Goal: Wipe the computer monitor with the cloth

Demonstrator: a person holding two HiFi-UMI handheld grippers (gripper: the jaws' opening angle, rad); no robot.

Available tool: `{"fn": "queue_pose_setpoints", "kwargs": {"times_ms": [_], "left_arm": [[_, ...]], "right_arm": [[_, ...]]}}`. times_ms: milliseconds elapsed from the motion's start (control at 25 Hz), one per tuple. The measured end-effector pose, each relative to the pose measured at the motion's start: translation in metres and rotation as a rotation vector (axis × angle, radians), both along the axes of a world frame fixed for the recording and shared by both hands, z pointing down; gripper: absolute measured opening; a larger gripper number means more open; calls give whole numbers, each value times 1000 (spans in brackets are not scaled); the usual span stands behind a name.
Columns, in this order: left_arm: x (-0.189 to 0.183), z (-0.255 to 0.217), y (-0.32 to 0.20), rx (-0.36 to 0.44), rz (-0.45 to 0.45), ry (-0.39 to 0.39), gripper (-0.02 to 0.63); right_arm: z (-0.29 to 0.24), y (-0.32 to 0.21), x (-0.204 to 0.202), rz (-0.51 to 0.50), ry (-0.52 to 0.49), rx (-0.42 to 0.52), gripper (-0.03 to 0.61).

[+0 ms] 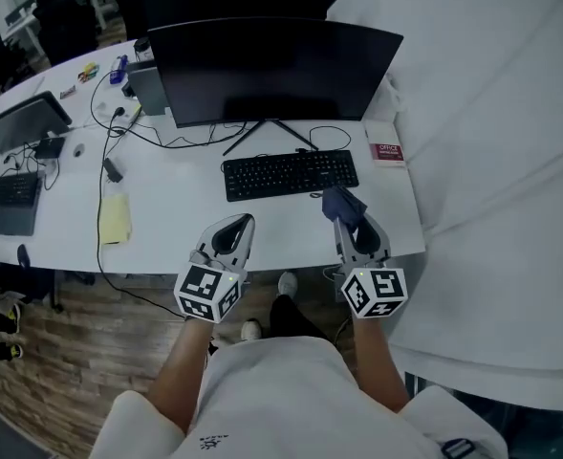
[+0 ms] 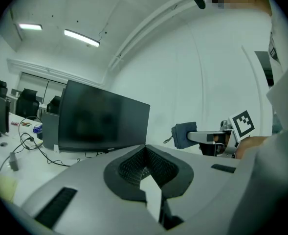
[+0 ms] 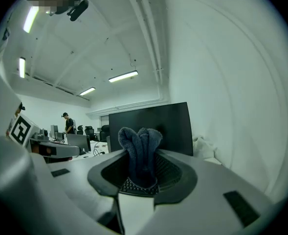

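Cloth (image 3: 140, 151), dark blue and folded, is sticking up from between the jaws of the right gripper (image 1: 348, 220), which is clamping its lower end; in the head view this pair is hovering at lower right of centre, above the near part of the white desk (image 1: 185, 223), the cloth just in front of the black keyboard (image 1: 291, 173); left gripper (image 1: 235, 228) is holding nothing, its jaws pressed together, hovering at lower centre-left over the desk's front edge, apart from the right one; monitor (image 1: 276, 70) is standing dark at top centre behind the keyboard, screen facing the person, well apart from the cloth; a red booklet (image 1: 388, 151) is lying just right of the keyboard; a yellow pad (image 1: 116, 218) is lying at left; another screen (image 1: 18, 122) is sitting at far left.
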State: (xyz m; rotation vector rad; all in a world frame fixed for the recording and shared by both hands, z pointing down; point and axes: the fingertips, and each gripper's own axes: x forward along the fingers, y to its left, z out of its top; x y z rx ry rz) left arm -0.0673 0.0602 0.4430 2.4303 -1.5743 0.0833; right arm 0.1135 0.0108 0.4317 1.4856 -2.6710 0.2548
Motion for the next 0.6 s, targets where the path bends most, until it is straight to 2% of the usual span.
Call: {"fn": "queue_pose_setpoints", "kwargs": {"times_ms": [320,600], "left_arm": [[7,-19,32,41,-16,-4,11],[28,-22,32,28,-33,-2,11]], "right_arm": [[-15,37,10,-27,-5,22,146],[-23,52,12,-90,-1,14,146]]}}
